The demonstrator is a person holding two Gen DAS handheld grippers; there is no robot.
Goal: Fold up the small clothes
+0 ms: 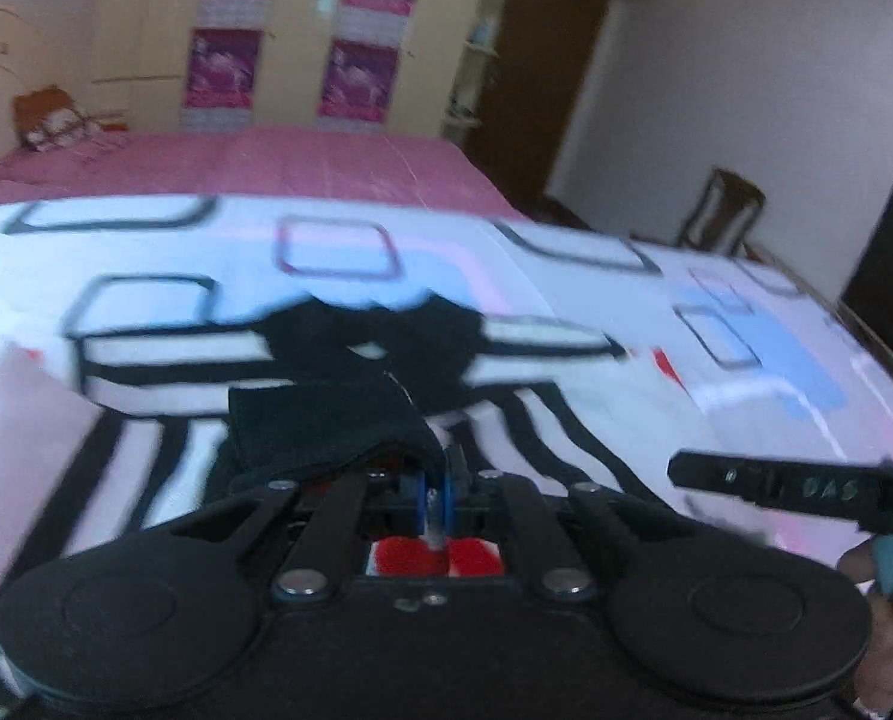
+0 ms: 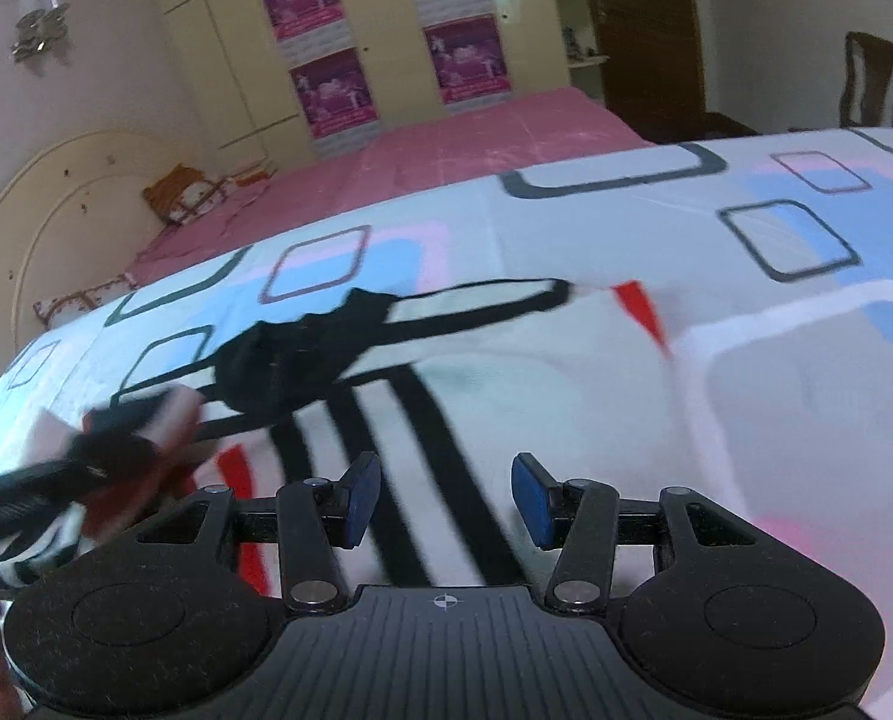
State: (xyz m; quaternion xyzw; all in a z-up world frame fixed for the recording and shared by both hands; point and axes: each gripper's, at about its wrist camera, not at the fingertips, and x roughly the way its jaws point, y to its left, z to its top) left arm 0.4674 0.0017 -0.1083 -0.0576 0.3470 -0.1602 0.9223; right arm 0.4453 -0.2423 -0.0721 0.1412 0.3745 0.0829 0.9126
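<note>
Patterned sheet (image 2: 776,396), white with blue, pink and dark-outlined rounded squares, covers the bed across mid-frame in both views; pink bedspread (image 1: 302,162) beyond it, cream wardrobe (image 2: 230,60) with purple posters at the top. Small garment (image 2: 446,372), white with black stripes, black collar area and red accents, lies spread on the sheet at centre frame. Left claw (image 1: 440,480) at lower centre of its view: blue pads pressed together, pinching a black edge of the garment, cloth bunched over the tips. Right claw (image 2: 445,501) at lower centre of its view: pads parted, holding nothing, striped cloth visible between them; whether they touch it is unclear. Both views motion-blurred.
</note>
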